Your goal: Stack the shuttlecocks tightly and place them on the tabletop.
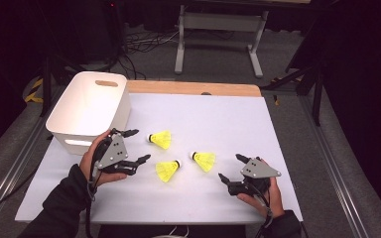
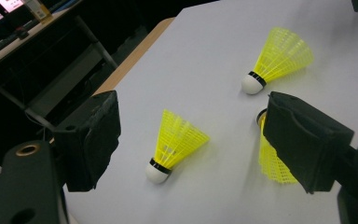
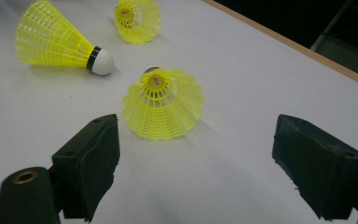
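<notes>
Three yellow shuttlecocks with white corks lie on the white table top [image 1: 228, 114]. My left gripper [image 1: 138, 146] stands open just left of the upper shuttlecock [image 1: 160, 139]. In the left gripper view that shuttlecock [image 2: 177, 142] lies on the table ahead of the open gripper [image 2: 191, 116], cork toward me, with neither pad touching it. The lower shuttlecock [image 1: 168, 170] is partly hidden behind one jaw [image 2: 272, 161]. My right gripper [image 1: 230, 167] is open, right of the third shuttlecock [image 1: 204, 160]. In the right gripper view that shuttlecock [image 3: 163, 105] lies just beyond the open gripper [image 3: 196, 126].
A white plastic bin [image 1: 89, 109] with handle cut-outs stands at the table's back left corner, right behind my left hand. A wooden strip [image 1: 193, 88] runs along the far edge. Beyond it a grey table frame [image 1: 218, 29] and cables sit on the floor.
</notes>
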